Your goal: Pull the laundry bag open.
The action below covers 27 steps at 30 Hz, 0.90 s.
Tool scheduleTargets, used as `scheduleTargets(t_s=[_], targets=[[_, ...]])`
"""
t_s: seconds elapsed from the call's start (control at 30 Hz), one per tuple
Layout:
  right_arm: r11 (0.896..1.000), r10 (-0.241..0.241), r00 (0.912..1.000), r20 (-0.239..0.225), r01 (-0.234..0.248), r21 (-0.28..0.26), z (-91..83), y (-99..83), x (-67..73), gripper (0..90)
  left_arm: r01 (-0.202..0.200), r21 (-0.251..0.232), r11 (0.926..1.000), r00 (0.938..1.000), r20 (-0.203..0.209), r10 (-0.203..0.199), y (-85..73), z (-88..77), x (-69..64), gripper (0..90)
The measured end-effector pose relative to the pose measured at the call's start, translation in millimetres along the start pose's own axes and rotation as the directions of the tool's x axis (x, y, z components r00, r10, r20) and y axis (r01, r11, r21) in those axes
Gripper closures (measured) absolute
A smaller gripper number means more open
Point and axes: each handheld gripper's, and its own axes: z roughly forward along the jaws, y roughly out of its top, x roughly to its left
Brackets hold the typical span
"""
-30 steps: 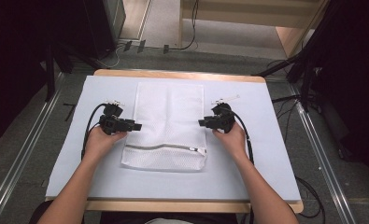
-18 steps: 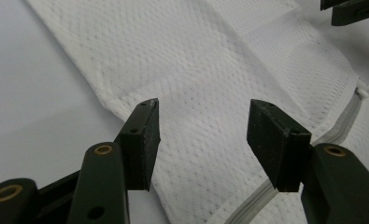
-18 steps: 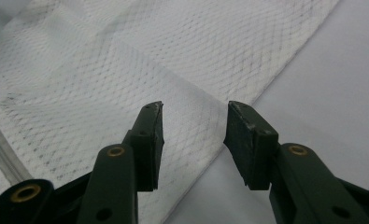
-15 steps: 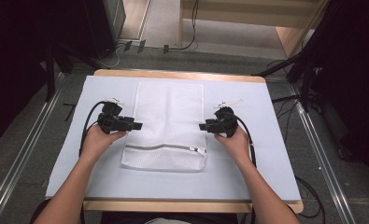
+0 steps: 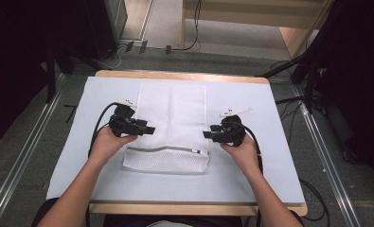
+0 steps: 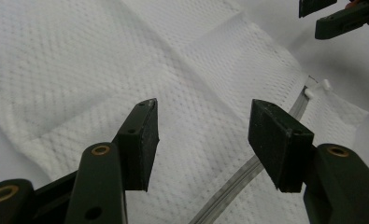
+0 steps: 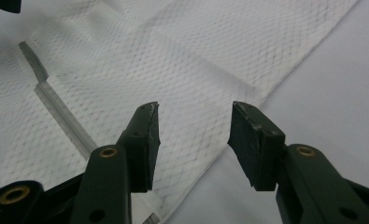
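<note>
1. A white mesh laundry bag [image 5: 171, 127], oblong and made of fine honeycomb netting, lies flat on the pale blue mat [image 5: 270, 113] that covers the wooden table [image 5: 184, 75]. It sits in the middle of the mat, its long sides running away from the person.
2. The end of the bag nearest the person is folded over, which makes a doubled band across its width. A pale grey zipper [image 5: 165, 149] runs along this band, with a small white pull [image 6: 316, 87] at its end on the person's right.
3. In the left gripper view, creases cross the netting as raised ridges, and the weave shows as small regular diamonds. The zipper tape looks smooth and slightly translucent against it.
4. The left gripper [image 5: 145, 128], black and held in the person's left hand [image 5: 107, 143], is over the left long edge of the bag, pointing inward. Its jaws have just been opening and stand spread, with nothing gripped; netting lies beneath the gap.
5. The right gripper [image 5: 208, 135], in the right hand [image 5: 241, 150], is at the right long edge of the bag, pointing inward towards the other tool. Its jaws have also just been opening and are apart. In the right gripper view the bag's edge passes under the gap, with netting on one side and bare mat on the other, and the pads [image 7: 145, 144] press on nothing.
6. A black cable [image 5: 97, 132] loops from the left gripper across the mat.
</note>
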Motion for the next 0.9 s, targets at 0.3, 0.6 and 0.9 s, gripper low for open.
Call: scheduleTargets(t_s=[0.3, 0.6, 0.9], targets=[[1.0, -0.001, 0.9997, -0.026, 0.001, 0.006, -8.4, -13.5, 12.3, 57.8, -0.043, 0.014, 0.999, 0.9987, 0.027, 0.043, 5.7, 11.5, -17.6, 46.2], [0.998, -0.012, 0.999, -0.043, 0.015, 0.057, -0.2, -18.5, 20.2, 86.4, -0.082, 0.024, 0.9963, 0.993, 0.087, 0.08, 10.4, 27.4, -45.4, 58.2], [0.992, -0.001, 0.9987, -0.05, 0.008, 0.127, 11.7, -27.8, 19.5, 90.0, -0.125, 0.049, 0.991, 0.9847, 0.128, 0.118, 11.8, 48.7, -61.3, 68.0]])
